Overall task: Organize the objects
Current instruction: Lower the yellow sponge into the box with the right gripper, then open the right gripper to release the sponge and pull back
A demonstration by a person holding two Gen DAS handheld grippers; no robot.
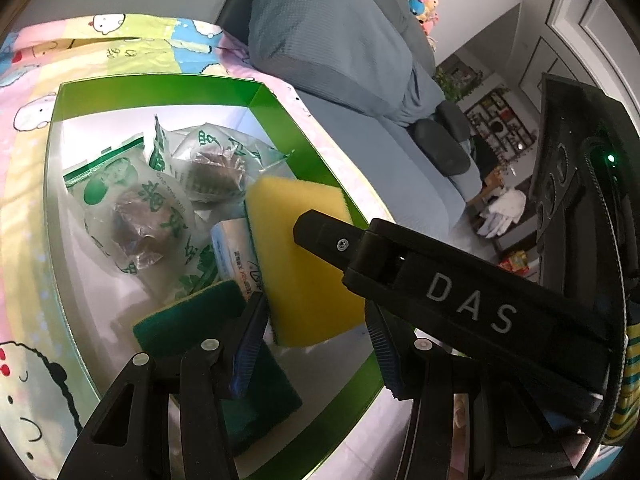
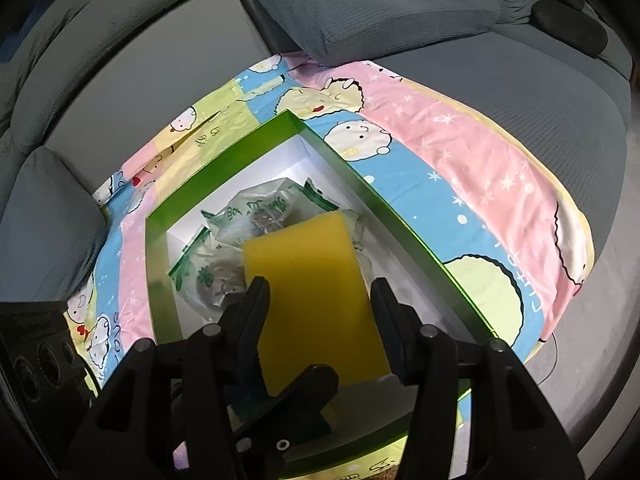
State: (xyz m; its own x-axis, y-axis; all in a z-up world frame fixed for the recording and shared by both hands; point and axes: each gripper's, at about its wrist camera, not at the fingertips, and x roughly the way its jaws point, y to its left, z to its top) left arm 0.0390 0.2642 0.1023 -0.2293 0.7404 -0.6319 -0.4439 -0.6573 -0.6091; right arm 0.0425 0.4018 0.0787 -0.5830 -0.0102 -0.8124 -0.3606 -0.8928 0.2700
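A yellow sponge (image 1: 304,280) (image 2: 308,280) hangs tilted over an open green box (image 1: 160,92) (image 2: 224,152) with a white inside. My right gripper (image 2: 320,286) is shut on it, with a finger on each side edge; in the left wrist view one finger (image 1: 400,272) crosses the sponge's face. My left gripper (image 1: 316,308) is shut on the sponge's lower end, and its finger (image 2: 308,384) lies across that end. In the box lie snack packets (image 1: 140,216) (image 2: 256,208), a small tissue pack (image 1: 234,252) and a green scouring pad (image 1: 192,320).
The box sits on a cartoon-print blanket (image 1: 24,240) (image 2: 460,152) spread over a grey sofa. A grey cushion (image 1: 328,40) (image 2: 360,0) lies behind the box. A black device with round dials (image 1: 560,184) (image 2: 36,340) stands beside the box.
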